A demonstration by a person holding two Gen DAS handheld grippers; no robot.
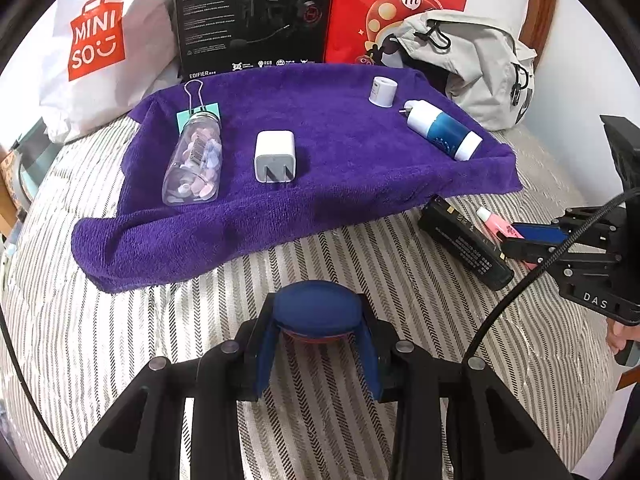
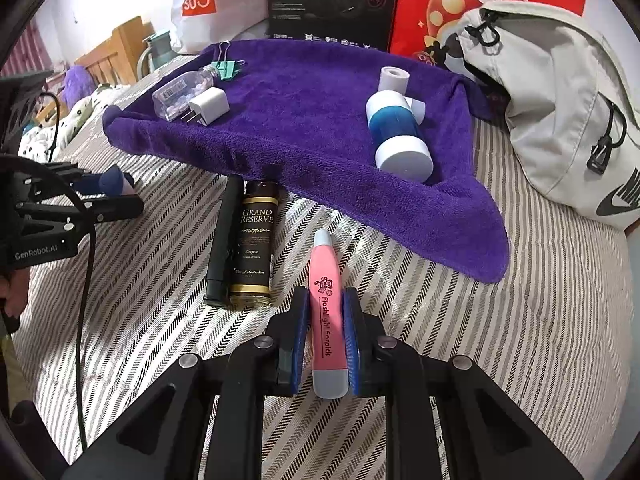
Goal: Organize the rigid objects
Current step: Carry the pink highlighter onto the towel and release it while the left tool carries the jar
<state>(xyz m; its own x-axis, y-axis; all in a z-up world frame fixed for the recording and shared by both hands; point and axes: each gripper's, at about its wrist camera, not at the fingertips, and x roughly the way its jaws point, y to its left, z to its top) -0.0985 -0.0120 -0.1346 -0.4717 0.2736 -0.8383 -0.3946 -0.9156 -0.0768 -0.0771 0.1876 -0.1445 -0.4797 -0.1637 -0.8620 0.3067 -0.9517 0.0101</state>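
My left gripper (image 1: 319,322) is shut on a round dark-blue case (image 1: 318,308) with a red underside, low over the striped bed. My right gripper (image 2: 326,320) is shut on a pink flashlight earpick (image 2: 325,292), its tip pointing at the purple towel (image 2: 300,120). On the towel (image 1: 340,132) lie a clear bottle of pastel pieces (image 1: 196,160), a teal binder clip (image 1: 196,100), a white charger plug (image 1: 275,156), a small white cylinder (image 1: 383,91) and a white-and-blue bottle (image 1: 442,130). A black Grand Reserve box (image 2: 254,244) and a slim black stick (image 2: 224,240) lie in front of the towel.
Behind the towel stand a white Miniso bag (image 1: 96,40), a black Edifier box (image 1: 256,12) and a red bag (image 1: 384,4). A grey backpack (image 2: 560,100) slumps at the right. Wooden furniture (image 2: 112,56) shows past the bed's left edge.
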